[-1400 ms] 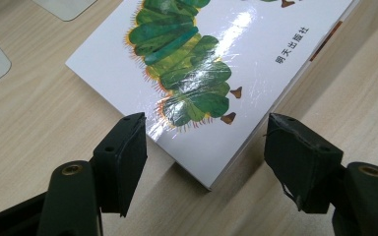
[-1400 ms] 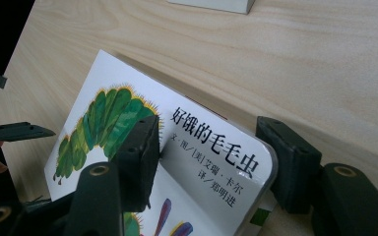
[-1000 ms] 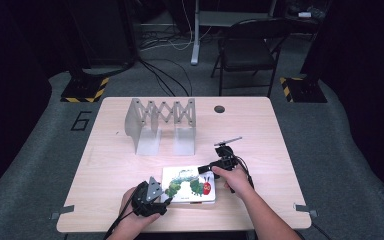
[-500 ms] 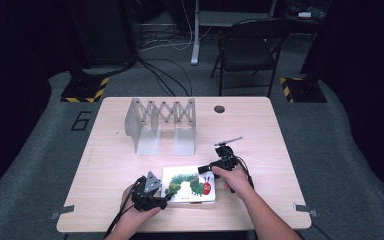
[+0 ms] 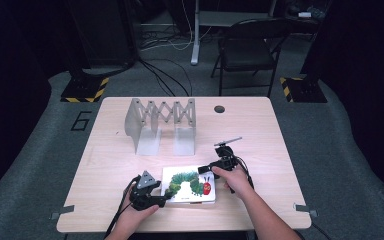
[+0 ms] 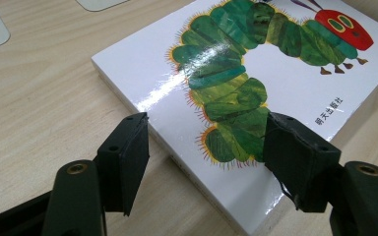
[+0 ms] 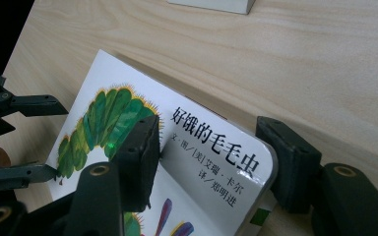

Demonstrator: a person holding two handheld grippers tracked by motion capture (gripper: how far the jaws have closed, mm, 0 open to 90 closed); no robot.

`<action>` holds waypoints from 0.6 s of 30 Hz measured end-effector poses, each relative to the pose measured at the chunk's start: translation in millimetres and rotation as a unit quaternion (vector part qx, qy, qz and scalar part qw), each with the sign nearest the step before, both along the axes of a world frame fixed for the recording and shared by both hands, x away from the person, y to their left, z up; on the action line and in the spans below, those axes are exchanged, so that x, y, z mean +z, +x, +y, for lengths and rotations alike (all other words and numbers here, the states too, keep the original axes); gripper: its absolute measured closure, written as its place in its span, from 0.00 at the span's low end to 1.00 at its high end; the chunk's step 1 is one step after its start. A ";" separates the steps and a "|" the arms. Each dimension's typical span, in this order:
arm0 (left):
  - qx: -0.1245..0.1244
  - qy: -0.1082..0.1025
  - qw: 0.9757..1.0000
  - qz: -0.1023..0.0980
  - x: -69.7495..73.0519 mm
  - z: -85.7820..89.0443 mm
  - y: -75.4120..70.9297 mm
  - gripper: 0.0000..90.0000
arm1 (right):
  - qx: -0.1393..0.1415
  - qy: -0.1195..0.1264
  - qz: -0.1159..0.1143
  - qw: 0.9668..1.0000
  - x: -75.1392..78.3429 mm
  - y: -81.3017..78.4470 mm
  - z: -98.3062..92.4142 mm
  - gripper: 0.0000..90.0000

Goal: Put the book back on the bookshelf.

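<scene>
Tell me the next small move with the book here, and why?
Probably close the left gripper on the near corner of the book. In its own view the jaws straddle that corner without clearly pressing, and the book lies flat on the table. The right gripper brackets the corner by the title, so both ends could then lift together.

Grey carpet (image 5: 40,165), black folding chair (image 5: 247,50), dark surroundings

Bare tabletop (image 5: 260,130) lies open right of the expanding file rack (image 5: 161,124), which blocks the far left; picture book (image 5: 189,184) occupies the near middle.
</scene>
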State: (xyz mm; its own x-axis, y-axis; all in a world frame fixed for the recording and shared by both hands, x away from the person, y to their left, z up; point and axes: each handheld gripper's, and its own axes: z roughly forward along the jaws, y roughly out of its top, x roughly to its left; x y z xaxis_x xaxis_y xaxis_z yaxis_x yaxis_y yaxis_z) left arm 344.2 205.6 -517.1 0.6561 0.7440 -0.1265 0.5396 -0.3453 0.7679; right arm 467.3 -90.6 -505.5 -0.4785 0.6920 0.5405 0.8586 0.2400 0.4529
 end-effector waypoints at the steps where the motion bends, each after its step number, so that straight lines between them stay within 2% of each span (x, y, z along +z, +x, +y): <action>1: 0.000 0.000 1.000 0.000 0.0 0.0 0.0 0.38 | 0.000 0.000 0.000 1.000 0.0 0.0 0.0 0.48; 4: 0.001 0.001 1.000 0.008 0.7 0.5 1.8 0.38 | 0.000 -0.001 -0.002 1.000 0.0 -0.2 0.1 0.48; 5: 0.005 -0.005 1.000 0.017 0.6 0.3 1.8 0.38 | 0.000 -0.001 -0.002 1.000 -0.1 -0.2 0.1 0.48; 10: 0.009 -0.005 1.000 0.018 0.9 -0.1 1.5 0.36 | 0.000 -0.001 -0.002 1.000 0.0 -0.3 0.1 0.48; 11: 0.007 0.009 1.000 0.007 1.8 -0.7 1.5 0.35 | -0.001 -0.001 -0.002 1.000 0.0 -0.3 0.2 0.48; 13: 0.012 0.012 1.000 0.006 2.3 -1.7 1.0 0.33 | -0.001 -0.001 -0.001 1.000 0.1 -0.4 0.2 0.48; 16: 0.016 0.031 0.999 -0.003 3.5 -3.9 -0.1 0.28 | 0.003 -0.003 -0.002 1.000 0.5 -0.6 0.1 0.47; 18: 0.013 0.032 0.999 -0.002 3.4 -3.9 -0.1 0.24 | 0.003 -0.003 -0.002 1.000 0.6 -0.7 0.2 0.47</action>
